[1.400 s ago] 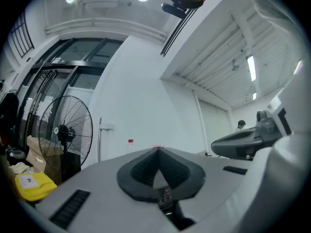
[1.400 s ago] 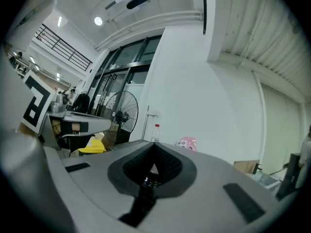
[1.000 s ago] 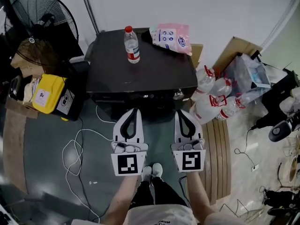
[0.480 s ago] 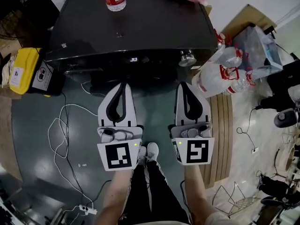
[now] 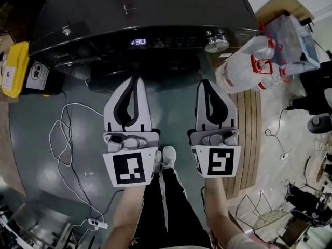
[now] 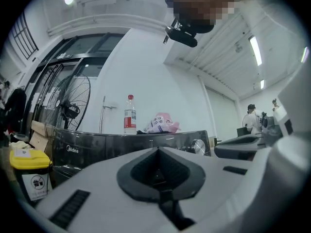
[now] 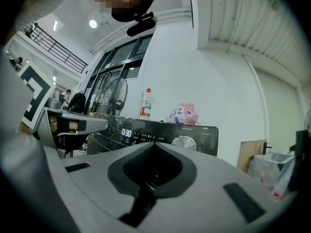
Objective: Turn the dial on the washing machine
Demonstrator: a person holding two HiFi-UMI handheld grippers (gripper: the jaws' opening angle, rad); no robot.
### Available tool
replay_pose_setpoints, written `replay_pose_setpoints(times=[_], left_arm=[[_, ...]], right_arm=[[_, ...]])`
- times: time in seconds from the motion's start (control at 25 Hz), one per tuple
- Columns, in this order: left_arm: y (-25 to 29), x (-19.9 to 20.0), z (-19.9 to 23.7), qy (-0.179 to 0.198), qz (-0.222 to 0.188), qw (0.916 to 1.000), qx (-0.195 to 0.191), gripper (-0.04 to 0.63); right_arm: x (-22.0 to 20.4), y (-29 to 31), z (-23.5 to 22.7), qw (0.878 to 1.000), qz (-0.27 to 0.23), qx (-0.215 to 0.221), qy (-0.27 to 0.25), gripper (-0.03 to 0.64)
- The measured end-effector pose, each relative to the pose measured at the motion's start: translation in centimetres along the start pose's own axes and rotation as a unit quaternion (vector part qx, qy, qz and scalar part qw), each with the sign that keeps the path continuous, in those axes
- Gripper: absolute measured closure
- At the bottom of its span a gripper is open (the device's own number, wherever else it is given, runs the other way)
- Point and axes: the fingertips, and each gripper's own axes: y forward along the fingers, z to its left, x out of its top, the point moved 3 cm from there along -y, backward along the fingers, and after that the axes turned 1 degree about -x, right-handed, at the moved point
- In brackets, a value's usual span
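The dark washing machine (image 5: 145, 14) fills the top of the head view, its front panel showing a lit display (image 5: 138, 42) and a silver dial (image 5: 216, 40) at the right end. My right gripper (image 5: 205, 83) is shut and empty, its tips just below and slightly left of the dial, apart from it. My left gripper (image 5: 135, 80) is also shut and empty, below the display. In the right gripper view the dial (image 7: 183, 142) sits just beyond the jaw tips (image 7: 155, 145). The left gripper view shows the dial (image 6: 198, 146) off to the right.
A plastic bottle (image 6: 129, 114) and a pink bag (image 6: 160, 124) stand on the machine's top. A pack of water bottles (image 5: 249, 69) lies right of the machine beside wooden boards (image 5: 245, 134). A yellow bin (image 5: 13, 69) and white cables (image 5: 65, 139) are at the left. A fan (image 6: 68, 110) stands behind.
The head view has closed in on the machine's front: panel, display and dial now show, and the bottle and pink bag have left the view. Both grippers stay shut, nearer the panel.
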Motion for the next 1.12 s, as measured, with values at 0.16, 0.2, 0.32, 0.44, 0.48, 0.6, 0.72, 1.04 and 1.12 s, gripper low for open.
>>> replay_pose_setpoints(times=[0.16,0.2,0.32,0.44,0.48,0.6,0.72,1.04,1.12], left_arm=[[0.4,0.0,-0.1,0.002,0.002,1.0,-0.001,0.597],[0.6,0.1,-0.2,0.003,0.002,1.0,-0.002,0.597],[1.0,0.2,-0.5,0.006,0.001,1.0,-0.007,0.597],[1.2,0.0,-0.9,0.005,0.005,0.9999,-0.013,0.597],[1.3,-0.2,-1.0,0.005,0.007,0.9998,-0.015,0.595],[1.4,-0.5,-1.3,0.006,0.011,0.9997,-0.02,0.597],[1.6,-0.8,-1.4,0.008,0.016,0.9996,-0.023,0.597],[1.7,-1.8,-0.9,0.005,0.024,0.9995,-0.017,0.597],[1.6,-2.1,-0.8,0.005,0.029,0.9994,-0.016,0.597]], right_arm=[[0.2,0.5,-0.6,1.0,0.0,0.001,0.005,0.614],[0.3,0.8,-0.8,1.0,-0.002,0.003,0.008,0.614],[1.3,2.0,-1.6,1.0,-0.006,0.006,-0.004,0.575],[1.6,3.7,-2.8,1.0,-0.003,0.009,-0.024,0.451],[1.3,4.3,-3.3,1.0,0.004,0.009,-0.029,0.41],[-0.5,5.7,-4.4,0.997,0.051,-0.002,-0.05,0.35],[-2.1,6.5,-5.3,0.993,0.086,-0.024,-0.079,0.35],[-3.0,7.5,-6.0,0.988,0.082,-0.036,-0.128,0.351],[-2.9,7.4,-6.1,0.989,0.079,-0.035,-0.118,0.351]])
